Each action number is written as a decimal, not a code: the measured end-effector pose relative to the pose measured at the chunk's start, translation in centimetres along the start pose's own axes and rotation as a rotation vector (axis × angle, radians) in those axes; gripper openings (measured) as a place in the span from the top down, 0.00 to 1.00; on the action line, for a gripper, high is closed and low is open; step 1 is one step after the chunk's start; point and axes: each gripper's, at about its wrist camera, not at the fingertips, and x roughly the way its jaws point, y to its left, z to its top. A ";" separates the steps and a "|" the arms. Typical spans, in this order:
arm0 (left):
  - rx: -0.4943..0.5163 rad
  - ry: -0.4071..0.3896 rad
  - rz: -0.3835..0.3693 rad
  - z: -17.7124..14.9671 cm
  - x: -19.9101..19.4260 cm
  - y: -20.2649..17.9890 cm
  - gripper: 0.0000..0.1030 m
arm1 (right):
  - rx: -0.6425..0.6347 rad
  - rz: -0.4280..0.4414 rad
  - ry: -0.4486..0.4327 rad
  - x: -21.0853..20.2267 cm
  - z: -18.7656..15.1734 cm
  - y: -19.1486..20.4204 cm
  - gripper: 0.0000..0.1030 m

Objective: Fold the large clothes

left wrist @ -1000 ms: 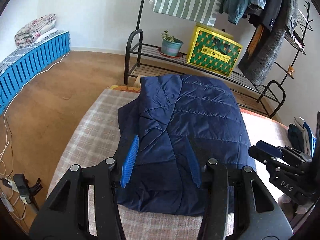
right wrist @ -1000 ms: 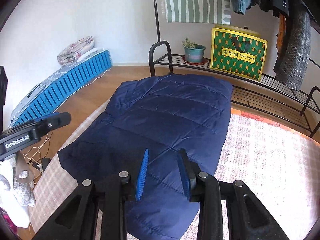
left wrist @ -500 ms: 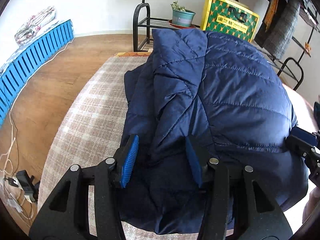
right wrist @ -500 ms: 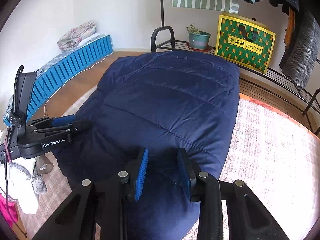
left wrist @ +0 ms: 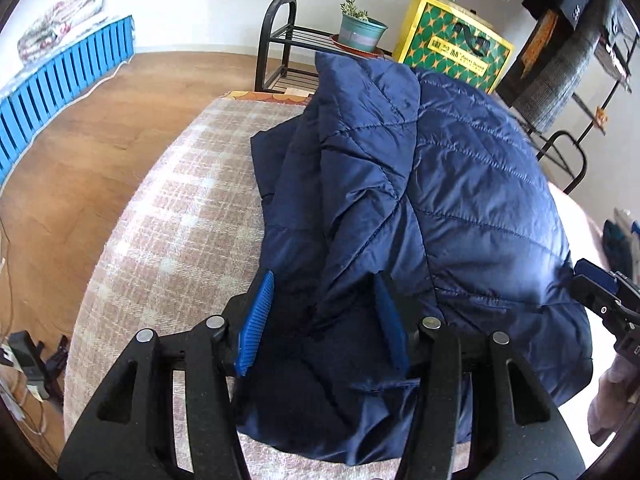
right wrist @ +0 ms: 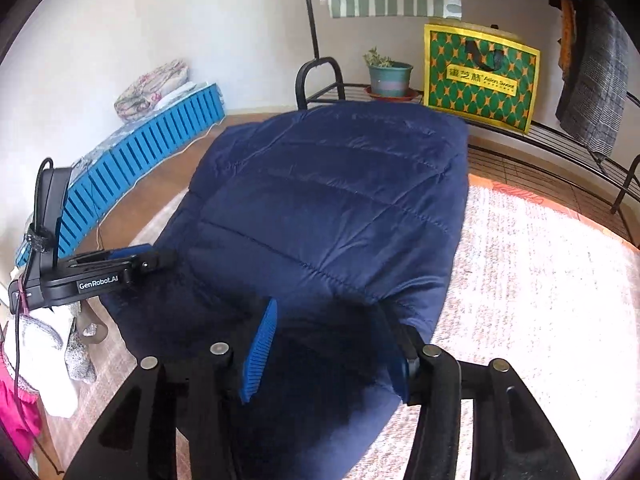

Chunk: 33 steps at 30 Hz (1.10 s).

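Wooden flooring (left wrist: pixel 80 128) and a black garment rack (right wrist: pixel 316 76) are seen beyond the checked bed cover (left wrist: pixel 180 216), on which the navy quilted jacket (left wrist: pixel 460 200) lies folded and puffed up. Both grippers are angled steeply down over its near edge. The left gripper (left wrist: pixel 324 320) is seen with jaws opening, fabric lying between the blue pads unpinched. The right gripper (right wrist: pixel 324 348) is likewise opening, jacket fabric between its pads, unclamped. Compared with a second ago, both grippers are lower and closer to the jacket, which fills more of each view; the right jaws are much wider.
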 end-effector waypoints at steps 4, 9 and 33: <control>-0.071 0.013 -0.091 0.8 -1.2 2.5 0.37 | 0.056 0.040 -0.056 -1.9 0.0 -2.9 0.16; -0.265 0.035 -0.246 2.1 -1.3 6.5 0.30 | 0.173 0.135 -0.017 -1.7 0.0 -6.4 0.16; -0.526 0.153 -0.454 5.1 6.9 9.0 0.29 | 0.489 0.407 0.053 5.6 -0.4 -9.3 0.25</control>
